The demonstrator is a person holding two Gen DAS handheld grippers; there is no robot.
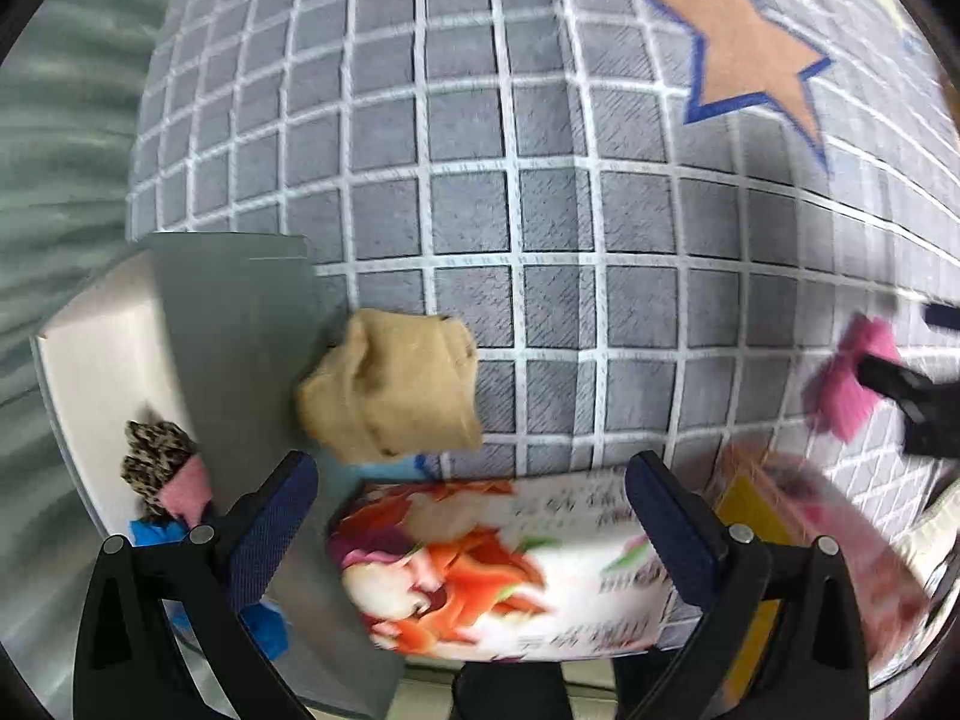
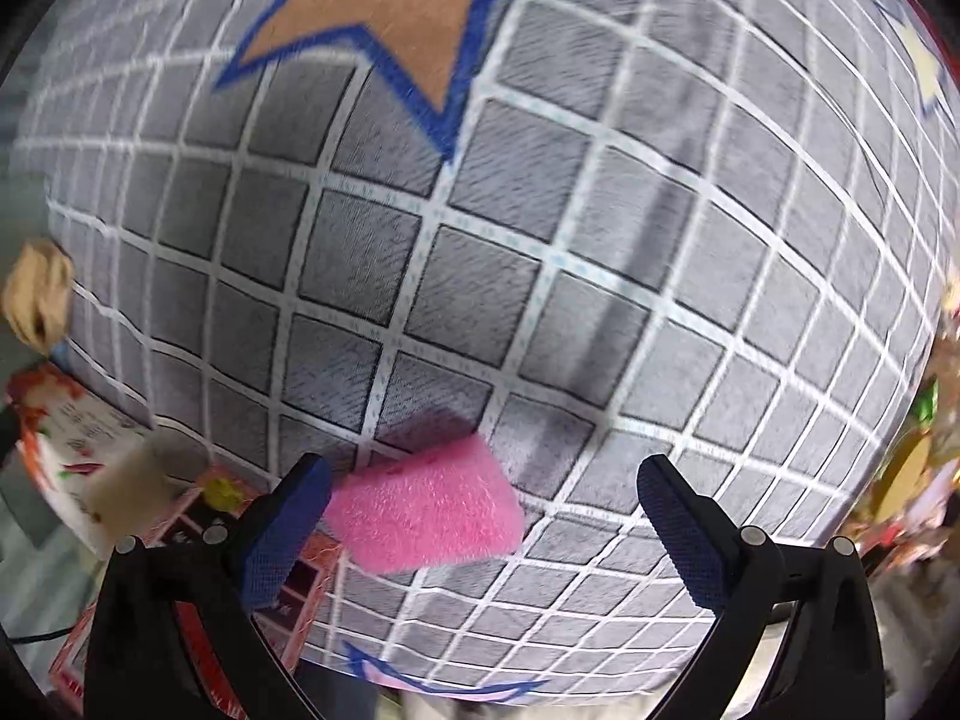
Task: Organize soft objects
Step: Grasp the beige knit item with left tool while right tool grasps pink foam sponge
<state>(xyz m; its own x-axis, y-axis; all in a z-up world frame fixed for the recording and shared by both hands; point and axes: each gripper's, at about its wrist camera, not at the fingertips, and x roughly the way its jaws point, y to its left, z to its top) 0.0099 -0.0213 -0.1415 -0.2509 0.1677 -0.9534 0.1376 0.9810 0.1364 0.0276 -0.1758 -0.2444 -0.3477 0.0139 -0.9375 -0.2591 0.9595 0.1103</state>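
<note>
The left gripper (image 1: 471,474) is spread wide, its blue textured pads (image 1: 273,531) gripping nothing; between and beneath them lies a glossy floral-printed box (image 1: 504,564), its far edge at about twelve o'clock from the fingertips. Just beyond the left pad, at eleven o'clock, a crumpled tan cloth (image 1: 390,387) sits on the grid-patterned mat (image 1: 540,180), touching the grey flap of an open white box (image 1: 108,360). Inside that box, at nine o'clock, lie a leopard-print soft piece (image 1: 156,459) with a pink fuzzy part, and blue fabric (image 1: 150,531) below it. Past the tan cloth the mat runs wide and bare toward twelve o'clock, up to an orange star (image 1: 750,54) outlined in blue at one o'clock. The mat's left edge gives way to a pale green ribbed surface (image 1: 54,180).

The right gripper (image 2: 483,483) also stands released, fingers far apart. A fuzzy pink cloth (image 2: 429,507), roughly wedge-shaped, lies on the mat between them, resting against the inner face of the left pad and well apart from the right one. From the left wrist view this pink cloth (image 1: 852,384) shows at three o'clock, blurred, by a dark finger. Ahead, open grid stretches toward twelve o'clock. At nine o'clock the mat's edge meets a red patterned box (image 2: 198,546) and the floral box; the tan cloth shows at ten o'clock. Blurred colourful clutter (image 2: 918,450) crowds the three o'clock edge.
</note>
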